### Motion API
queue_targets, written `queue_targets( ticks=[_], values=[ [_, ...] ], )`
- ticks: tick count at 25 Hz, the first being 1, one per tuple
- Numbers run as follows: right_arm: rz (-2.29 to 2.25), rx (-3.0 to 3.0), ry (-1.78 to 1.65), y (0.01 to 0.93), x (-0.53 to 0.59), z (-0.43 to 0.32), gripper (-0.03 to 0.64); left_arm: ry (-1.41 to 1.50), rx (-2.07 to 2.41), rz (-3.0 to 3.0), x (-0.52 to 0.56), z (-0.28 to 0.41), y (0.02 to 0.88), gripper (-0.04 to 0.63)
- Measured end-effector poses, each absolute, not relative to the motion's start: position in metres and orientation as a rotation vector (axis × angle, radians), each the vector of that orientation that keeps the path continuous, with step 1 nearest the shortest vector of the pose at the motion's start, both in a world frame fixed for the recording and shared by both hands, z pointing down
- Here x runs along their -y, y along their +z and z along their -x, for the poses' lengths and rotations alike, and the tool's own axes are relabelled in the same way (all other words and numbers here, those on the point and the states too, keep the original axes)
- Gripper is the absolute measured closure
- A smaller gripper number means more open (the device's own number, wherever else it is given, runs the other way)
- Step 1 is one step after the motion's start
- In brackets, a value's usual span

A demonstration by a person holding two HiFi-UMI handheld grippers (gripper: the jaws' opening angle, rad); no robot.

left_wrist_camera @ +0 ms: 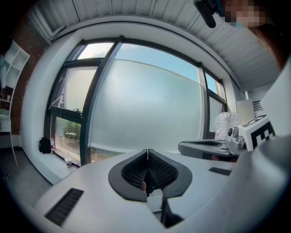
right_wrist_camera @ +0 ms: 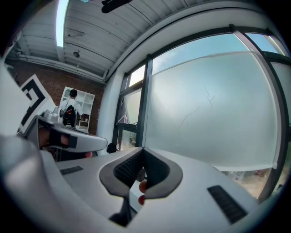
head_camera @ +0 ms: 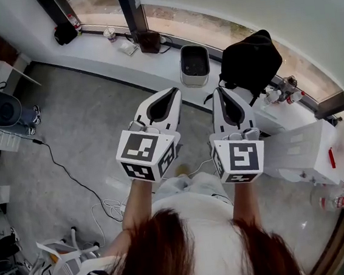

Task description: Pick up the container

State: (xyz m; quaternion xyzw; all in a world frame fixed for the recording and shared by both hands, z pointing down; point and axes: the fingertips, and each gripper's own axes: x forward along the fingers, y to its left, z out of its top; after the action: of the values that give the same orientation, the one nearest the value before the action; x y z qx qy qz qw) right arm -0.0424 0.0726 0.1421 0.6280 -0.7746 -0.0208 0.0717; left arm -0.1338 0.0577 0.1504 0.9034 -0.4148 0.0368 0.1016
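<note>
We read the left gripper [head_camera: 172,94] and the right gripper [head_camera: 221,92] as both fully closed with nothing between the jaws. Each gripper view shows the ribbed pads meeting on empty air, with only window glass ahead. The likeliest container [head_camera: 195,64] (a white open-topped tub, dark inside, our best guess among the things here) stands upright on the window ledge [head_camera: 95,47]. In the head view it sits just beyond the two tips and between them, and we judge it lower than the jaws point, since neither gripper view catches it. It looks about as wide as deep, so no long axis dictates the approach. Neither hand is clearly nearer; either must tip down and open first.
</note>
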Motion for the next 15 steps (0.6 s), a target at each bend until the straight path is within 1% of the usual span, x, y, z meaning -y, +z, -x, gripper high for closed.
queue_targets(
  ticks=[15],
  values=[
    [-1.931,2.268,-0.040,0.166,-0.025,0.009,0.592,0.141,1.204,-2.651,-0.004,0.111,0.173,0.578]
  ],
)
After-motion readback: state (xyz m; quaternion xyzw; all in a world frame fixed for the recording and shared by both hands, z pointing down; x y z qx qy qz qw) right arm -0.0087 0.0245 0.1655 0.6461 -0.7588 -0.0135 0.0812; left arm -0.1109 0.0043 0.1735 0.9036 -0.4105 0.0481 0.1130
